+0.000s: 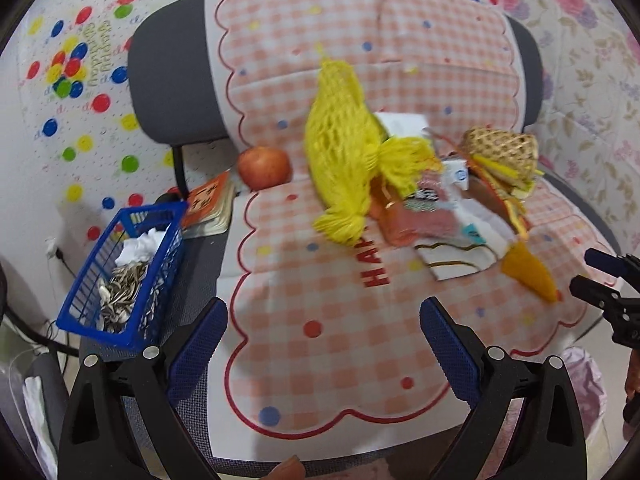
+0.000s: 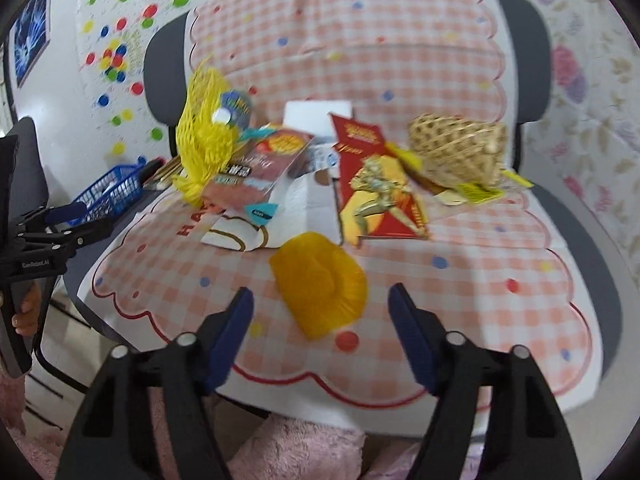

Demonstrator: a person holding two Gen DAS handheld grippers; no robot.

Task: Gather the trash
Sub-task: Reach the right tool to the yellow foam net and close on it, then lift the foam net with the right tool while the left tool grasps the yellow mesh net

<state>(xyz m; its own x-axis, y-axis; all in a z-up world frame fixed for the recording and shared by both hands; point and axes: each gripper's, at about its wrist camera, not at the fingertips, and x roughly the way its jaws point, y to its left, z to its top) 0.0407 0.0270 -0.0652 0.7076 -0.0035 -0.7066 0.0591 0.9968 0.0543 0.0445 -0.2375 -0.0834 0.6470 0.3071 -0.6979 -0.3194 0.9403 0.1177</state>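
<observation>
A pile of trash lies on a checked cloth over a chair seat: a yellow foam fruit net (image 1: 340, 152) (image 2: 206, 136), snack wrappers (image 1: 420, 208) (image 2: 264, 168), a red printed card (image 2: 376, 184), white paper (image 2: 296, 208) and an orange paper cup liner (image 2: 320, 284) (image 1: 528, 272). My left gripper (image 1: 324, 320) is open and empty over the cloth's front. My right gripper (image 2: 320, 312) is open, just in front of the orange liner, not touching it. Each gripper shows at the edge of the other's view (image 1: 600, 280) (image 2: 76, 224).
A blue basket (image 1: 124, 272) (image 2: 112, 192) with crumpled paper and seed shells sits at the chair's left edge. An apple (image 1: 264, 168), a small book (image 1: 212, 204) and a woven basket (image 1: 500, 148) (image 2: 456, 148) also lie on the chair. A pink bag (image 1: 584, 376) hangs below the right front.
</observation>
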